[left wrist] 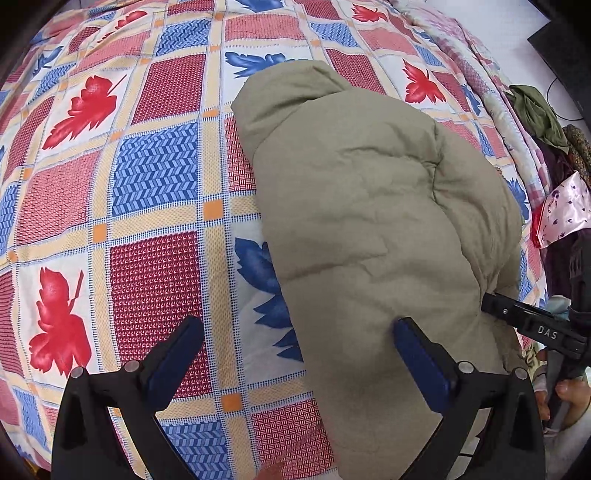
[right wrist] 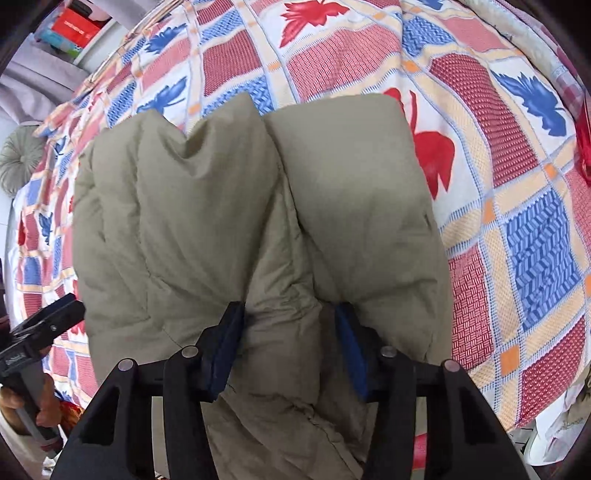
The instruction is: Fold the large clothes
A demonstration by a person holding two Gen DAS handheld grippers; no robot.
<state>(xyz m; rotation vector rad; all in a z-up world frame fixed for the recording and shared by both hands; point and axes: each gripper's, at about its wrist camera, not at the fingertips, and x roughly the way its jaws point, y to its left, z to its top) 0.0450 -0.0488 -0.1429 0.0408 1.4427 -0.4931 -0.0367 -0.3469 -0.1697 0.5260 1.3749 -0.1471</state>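
Observation:
A puffy khaki jacket [left wrist: 369, 206] lies folded on a patchwork bedspread [left wrist: 147, 177]. My left gripper [left wrist: 299, 332] is open above the jacket's near left edge, one finger over the spread, the other over the fabric. My right gripper [right wrist: 290, 325] is shut on a bunched fold of the jacket [right wrist: 229, 206] at its near edge. The right gripper also shows at the jacket's right side in the left wrist view [left wrist: 532, 325]. The left gripper shows at the lower left in the right wrist view [right wrist: 44, 321].
A pile of clothes [left wrist: 539, 114] and a pink satin bag [left wrist: 565, 206] lie past the bed's right edge. A round cushion [right wrist: 20, 158] and shelves [right wrist: 74, 29] stand beyond the far left. The bedspread [right wrist: 517, 221] lies flat around the jacket.

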